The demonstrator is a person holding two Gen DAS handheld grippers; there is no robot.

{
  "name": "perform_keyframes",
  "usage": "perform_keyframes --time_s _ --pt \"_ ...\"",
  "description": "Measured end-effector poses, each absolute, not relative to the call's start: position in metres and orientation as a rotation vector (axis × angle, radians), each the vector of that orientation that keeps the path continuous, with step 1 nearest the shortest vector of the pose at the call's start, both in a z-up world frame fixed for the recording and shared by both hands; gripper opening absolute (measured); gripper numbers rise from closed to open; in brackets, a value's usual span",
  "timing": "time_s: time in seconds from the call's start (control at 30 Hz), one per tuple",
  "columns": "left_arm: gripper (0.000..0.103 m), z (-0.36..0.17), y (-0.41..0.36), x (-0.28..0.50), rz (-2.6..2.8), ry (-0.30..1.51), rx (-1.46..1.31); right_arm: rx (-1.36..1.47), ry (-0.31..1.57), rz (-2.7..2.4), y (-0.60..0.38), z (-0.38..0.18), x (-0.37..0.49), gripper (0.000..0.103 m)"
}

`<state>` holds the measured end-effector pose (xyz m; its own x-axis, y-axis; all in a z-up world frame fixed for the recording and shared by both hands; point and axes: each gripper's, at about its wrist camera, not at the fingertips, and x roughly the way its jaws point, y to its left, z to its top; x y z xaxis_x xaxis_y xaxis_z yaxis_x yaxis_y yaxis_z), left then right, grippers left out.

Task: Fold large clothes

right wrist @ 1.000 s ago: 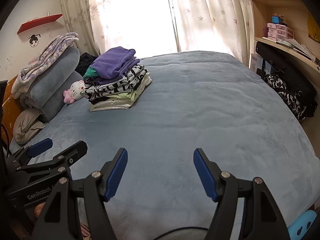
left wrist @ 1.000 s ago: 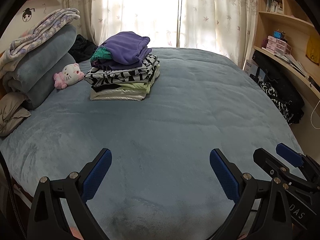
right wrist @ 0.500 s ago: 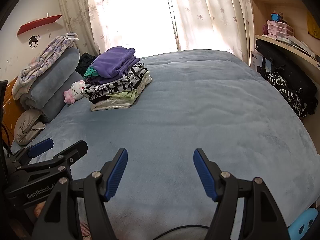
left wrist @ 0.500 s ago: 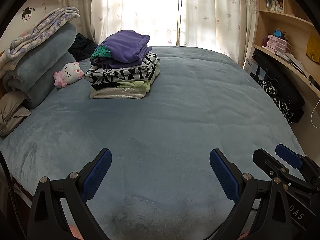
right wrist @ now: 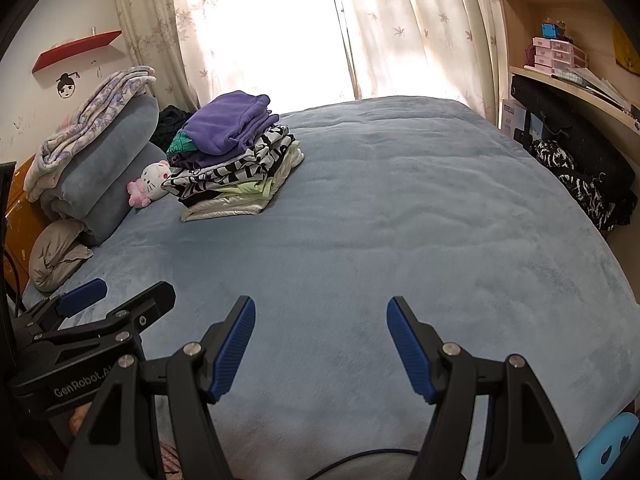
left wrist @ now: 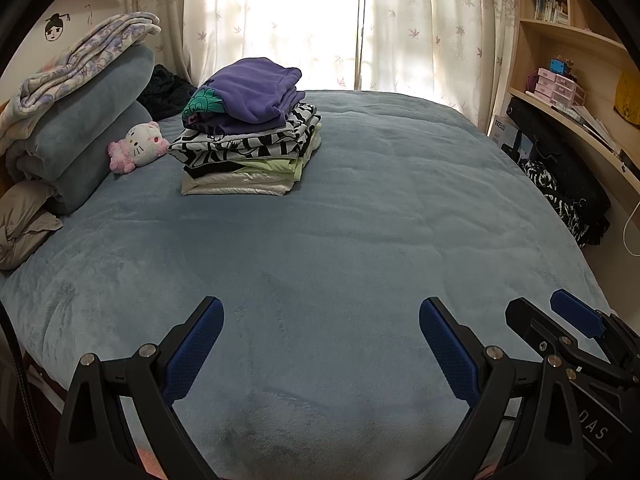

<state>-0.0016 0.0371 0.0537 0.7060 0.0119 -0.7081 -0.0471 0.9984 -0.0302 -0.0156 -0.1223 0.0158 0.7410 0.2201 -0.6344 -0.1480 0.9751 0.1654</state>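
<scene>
Left wrist view: stack of folded clothes (left wrist: 248,140) on far left part of blue-grey bedspread (left wrist: 360,220), well apart from both grippers. Purple garment (left wrist: 252,92) topmost, green-printed piece beneath it, then black-and-white patterned layers, pale green, cream at bottom. Same stack in right wrist view (right wrist: 232,160), same order of layers. Plush cat toy (left wrist: 138,146) just beside stack on its left, leaning against rolled grey-blue bedding (left wrist: 88,128) topped by floral blanket (left wrist: 80,64). Dark heap of cloth (left wrist: 166,90) behind bedding, near curtain (left wrist: 280,20). Wooden shelving (left wrist: 560,40) on right wall holding books on upper levels, pink drawer boxes (left wrist: 554,84) and papers on lower ledge; contents of boxes not discernible. Black bag and patterned dark fabric (left wrist: 560,184) on floor side below ledge. Left gripper (left wrist: 320,344) low over near edge of bedspread, jaws wide apart, nothing between blue pads. Right gripper (right wrist: 320,344) likewise over near edge, jaws apart, nothing between pads; visible at lower right of left wrist view, beside left gripper. Compared with frames one second and half a second before: no change noted, stack, toy and bedding in same places, both grippers unmoved with same jaw spacing.
</scene>
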Motion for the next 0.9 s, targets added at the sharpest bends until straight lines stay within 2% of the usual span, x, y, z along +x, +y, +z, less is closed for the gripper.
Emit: perform_keyframes --time_s 0.9 --pt "0.097 0.0472 0.0428 -0.0016 0.041 0.814 -0.039 0.114 0.728 0.198 -0.1154 0.0075 -0.0167 0.069"
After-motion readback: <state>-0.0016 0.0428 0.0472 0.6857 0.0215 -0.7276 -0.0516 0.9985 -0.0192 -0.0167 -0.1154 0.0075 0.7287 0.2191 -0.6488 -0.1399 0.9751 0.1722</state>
